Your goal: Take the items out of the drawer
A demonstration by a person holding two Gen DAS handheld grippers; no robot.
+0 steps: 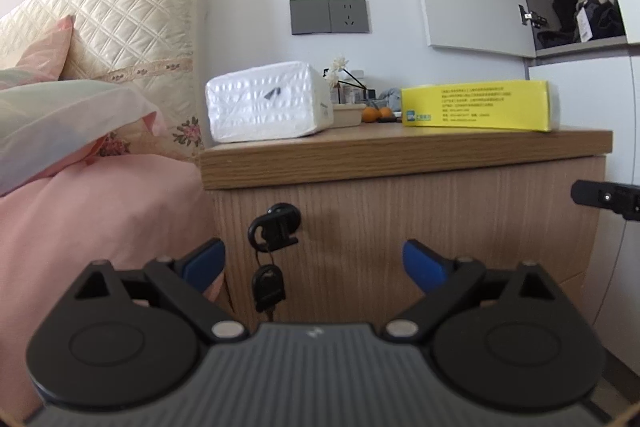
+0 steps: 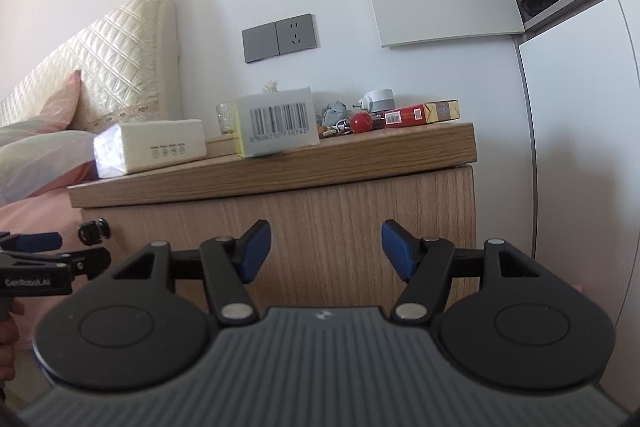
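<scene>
The wooden nightstand's drawer front (image 1: pixel 440 219) is closed, and nothing inside it shows. A black hook-shaped handle (image 1: pixel 276 227) sits at its upper left with a black key (image 1: pixel 269 287) dangling below. My left gripper (image 1: pixel 314 261) is open and empty, level with that handle and a short way in front of the drawer. In the right wrist view the same drawer front (image 2: pixel 340 211) fills the middle. My right gripper (image 2: pixel 326 249) is open and empty before it, right of the handle (image 2: pixel 94 230).
On the nightstand top (image 1: pixel 400 151) lie a white tissue pack (image 1: pixel 268 103), a yellow box (image 1: pixel 476 107), oranges (image 1: pixel 376 113), a red box (image 2: pixel 404 117) and small clutter. A bed with pink sheets (image 1: pixel 100 227) borders the left. A white wardrobe (image 2: pixel 580 147) stands to the right.
</scene>
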